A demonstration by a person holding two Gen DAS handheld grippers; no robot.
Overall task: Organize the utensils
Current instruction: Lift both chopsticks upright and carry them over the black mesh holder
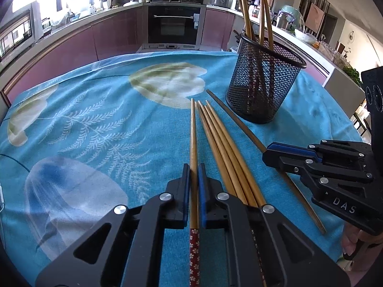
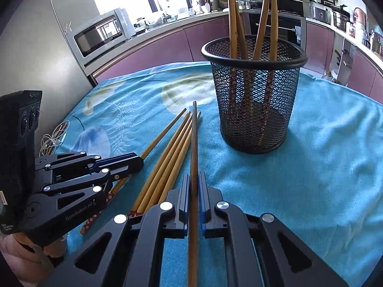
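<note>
My left gripper is clamped on a light wooden chopstick with a red flowered end, pads pressed to its sides. My right gripper is closed the same way on a darker brown chopstick. Both sticks lie along the table, pointing away from me.

Between the two grips lies a loose bundle of light chopsticks, packed side by side and just beside each held stick, so the fingers work in a tight lane. Beyond the tips stands the black mesh holder, upright, with four chopsticks already leaning in it. It sits near the dark stick's far end but apart from it.

A white cable is coiled at the table's left edge. A blue leaf-print cloth covers the table. Behind it runs a kitchen with mauve cabinets, a built-in oven and a microwave.
</note>
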